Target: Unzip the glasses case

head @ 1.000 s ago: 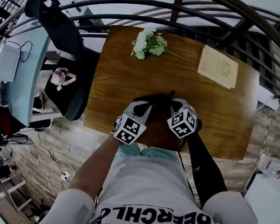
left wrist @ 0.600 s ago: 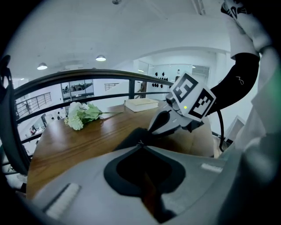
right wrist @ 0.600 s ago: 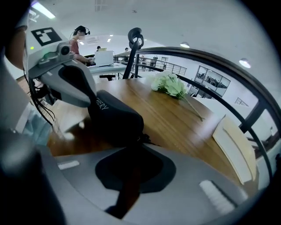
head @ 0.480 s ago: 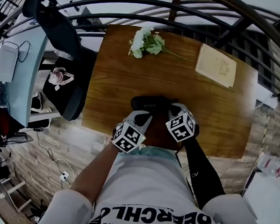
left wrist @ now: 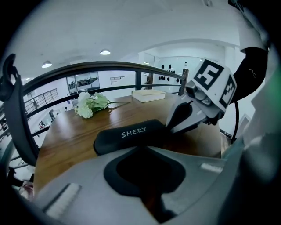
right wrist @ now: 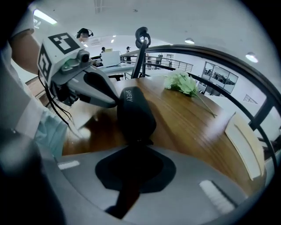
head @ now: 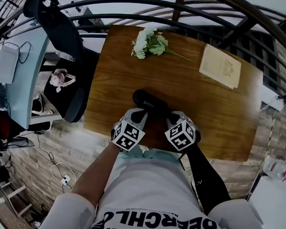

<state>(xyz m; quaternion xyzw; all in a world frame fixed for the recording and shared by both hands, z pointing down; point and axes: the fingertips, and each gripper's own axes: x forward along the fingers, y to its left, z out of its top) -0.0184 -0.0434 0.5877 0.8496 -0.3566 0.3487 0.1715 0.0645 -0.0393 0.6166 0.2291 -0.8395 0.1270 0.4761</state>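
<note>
Black glasses case (head: 150, 105) rests on the bench (head: 210, 108), its near side clenched by the left gripper (head: 139, 117), its end by the right gripper (head: 171, 119).

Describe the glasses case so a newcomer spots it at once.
On the wooden table, look to the near edge, where the left tool and right tool sit. The glasses case is the long black pod, lettered SHERY in white, unlike the pale book and white flowers at the far side.
</note>
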